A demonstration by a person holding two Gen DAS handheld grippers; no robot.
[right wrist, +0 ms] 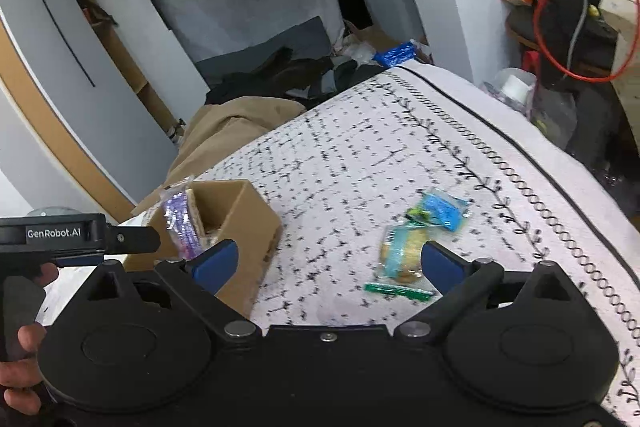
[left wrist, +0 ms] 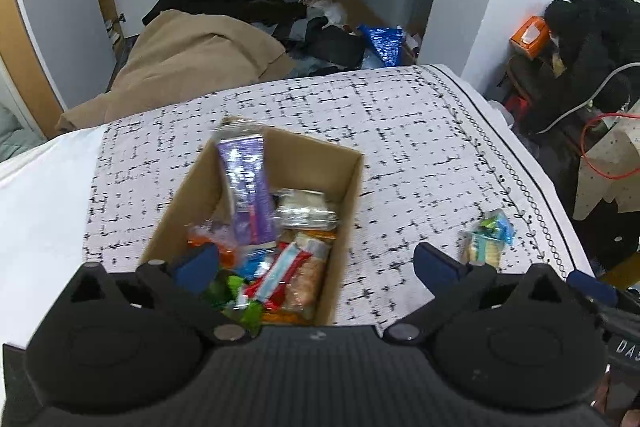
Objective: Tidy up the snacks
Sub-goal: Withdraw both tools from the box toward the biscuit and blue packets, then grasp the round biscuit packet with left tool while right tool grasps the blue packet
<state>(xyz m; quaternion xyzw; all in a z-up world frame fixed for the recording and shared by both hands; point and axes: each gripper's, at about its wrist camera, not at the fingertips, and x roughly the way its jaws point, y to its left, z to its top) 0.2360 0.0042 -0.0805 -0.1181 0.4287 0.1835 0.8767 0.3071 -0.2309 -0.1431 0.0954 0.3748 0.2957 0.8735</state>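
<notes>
An open cardboard box (left wrist: 344, 183) stands on the patterned tablecloth (left wrist: 400, 115). It holds several snack packets, with a tall purple packet (left wrist: 246, 187) leaning upright at its left. My left gripper (left wrist: 316, 265) hovers open over the box's near end, nothing between its blue pads. In the right wrist view the box (right wrist: 248, 223) sits at the left. A clear cracker packet (right wrist: 402, 253), a blue packet (right wrist: 444, 209) and a thin green stick packet (right wrist: 398, 291) lie loose on the cloth. My right gripper (right wrist: 328, 263) is open, its right finger (right wrist: 440, 267) beside the cracker packet.
The cloth's right edge (right wrist: 552, 183) drops off toward cables and bags (right wrist: 560, 27). Beyond the far edge lie a tan blanket (left wrist: 192, 55) and dark clothes on the floor. A hand (right wrist: 20, 347) holds the left gripper's handle (right wrist: 52, 235) beside the box.
</notes>
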